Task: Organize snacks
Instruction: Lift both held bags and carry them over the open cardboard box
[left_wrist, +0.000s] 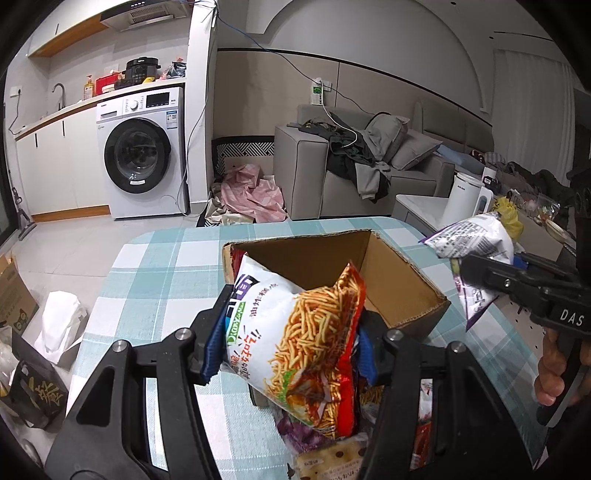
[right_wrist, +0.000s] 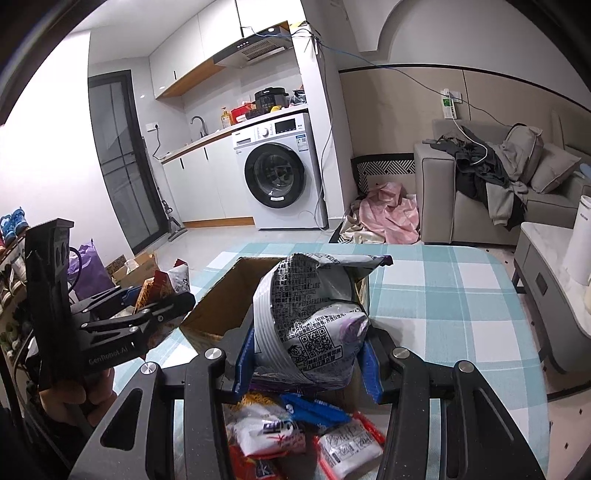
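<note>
Nearest the left wrist lens, the left claw (left_wrist: 291, 354) is seen clamped on a white and red noodle snack bag (left_wrist: 295, 343), blue pads pressed against both sides. The bag is held above a heap of loose snack packets (left_wrist: 325, 443) on the desk, just in front of an open cardboard box (left_wrist: 399, 291). The box interior is seen as bare cardboard, with one red packet edge showing at its left corner.

In the right wrist view, the right claw (right_wrist: 306, 358) is closed on a grey and purple chip bag (right_wrist: 314, 314), printed back side facing the lens. The bag hides most of the box's right wall. Under this claw, further packets (right_wrist: 295, 435) are recorded: white, blue and red wrappers.

Each view shows the other claw from the side. The left wrist view alone shows a hand (left_wrist: 554, 373) on the right claw's grip, and white paper and a dark bag on the floor at left. The right wrist view alone shows shoes on a rack and a purple bag at far left.

The checked desk cloth (right_wrist: 461, 295) is bare to the right of the box and behind it. The rounded far desk edge lies beyond the box. A low side table (right_wrist: 546, 240) stands near the right edge.
</note>
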